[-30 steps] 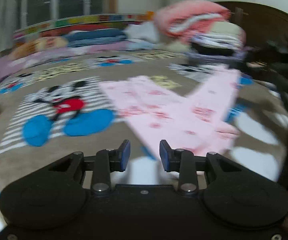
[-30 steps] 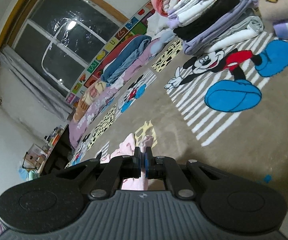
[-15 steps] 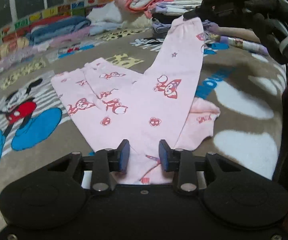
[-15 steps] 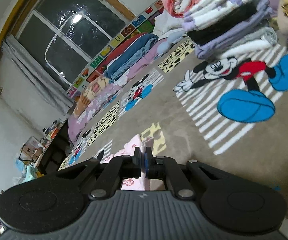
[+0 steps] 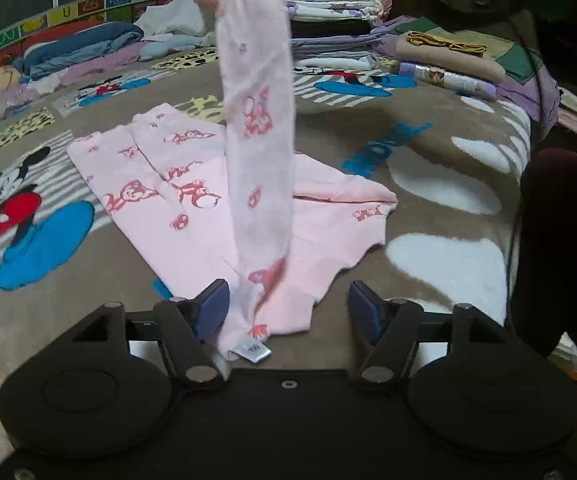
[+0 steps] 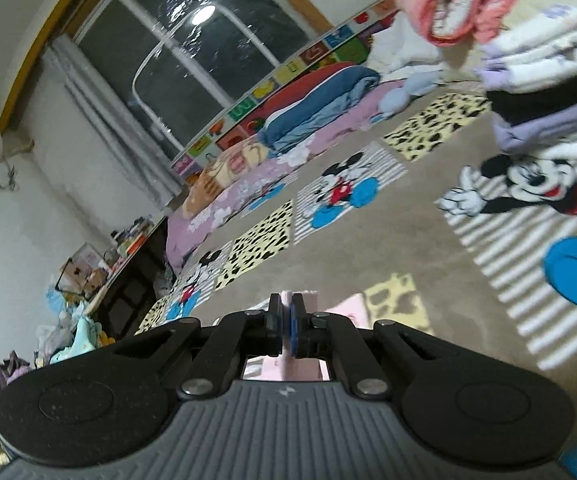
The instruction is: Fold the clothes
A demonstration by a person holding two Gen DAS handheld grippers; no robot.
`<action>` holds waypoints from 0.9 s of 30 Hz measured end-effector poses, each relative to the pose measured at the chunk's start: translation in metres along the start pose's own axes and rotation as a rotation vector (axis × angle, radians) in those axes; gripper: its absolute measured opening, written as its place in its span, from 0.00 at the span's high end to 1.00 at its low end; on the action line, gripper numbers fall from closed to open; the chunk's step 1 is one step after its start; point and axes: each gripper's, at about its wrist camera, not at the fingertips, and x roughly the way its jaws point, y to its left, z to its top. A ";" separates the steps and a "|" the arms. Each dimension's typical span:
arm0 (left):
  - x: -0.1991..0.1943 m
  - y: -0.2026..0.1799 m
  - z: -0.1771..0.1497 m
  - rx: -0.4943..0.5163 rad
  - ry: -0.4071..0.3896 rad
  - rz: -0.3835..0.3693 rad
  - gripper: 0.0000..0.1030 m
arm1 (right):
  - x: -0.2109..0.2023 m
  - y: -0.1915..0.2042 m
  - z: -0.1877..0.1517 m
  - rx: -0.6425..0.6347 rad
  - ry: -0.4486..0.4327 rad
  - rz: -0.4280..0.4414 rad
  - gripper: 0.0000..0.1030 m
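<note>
Pink printed children's pants [image 5: 192,200] lie on the brown cartoon-print blanket [image 5: 428,152]. One leg [image 5: 258,120] is lifted and stretched up toward the top of the left wrist view. My left gripper [image 5: 288,306] hovers over the waistband end, its jaws opening; the waistband with a white label [image 5: 250,350] sits between them, close to the left pad [image 5: 214,308], not pinched. My right gripper [image 6: 287,330] is shut on pink fabric [image 6: 304,368], raised above the blanket [image 6: 368,248].
Stacks of folded clothes and bedding [image 5: 336,12] stand at the back right, with more folded pieces [image 5: 448,56] beside them. Rolled quilts [image 5: 80,48] line the far edge under a window [image 6: 192,52]. A dark-clothed leg [image 5: 564,256] is at the right.
The left jaws have spread apart over the waistband. The right gripper has risen, pulling one pant leg from lying flat to standing upright. The left view has closed in on the pants.
</note>
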 end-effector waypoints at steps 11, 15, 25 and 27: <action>-0.002 0.011 -0.005 -0.037 -0.009 -0.061 0.33 | 0.078 0.046 -0.004 -0.077 0.075 -0.045 0.94; -0.003 0.016 -0.007 -0.049 -0.014 -0.085 0.33 | 0.105 0.056 -0.012 -0.103 0.104 -0.064 0.94; -0.003 0.023 -0.007 -0.071 -0.023 -0.132 0.32 | 0.171 0.065 -0.037 -0.179 0.190 -0.130 0.94; -0.003 0.024 -0.008 -0.074 -0.025 -0.140 0.31 | 0.182 0.064 -0.042 -0.189 0.203 -0.146 0.94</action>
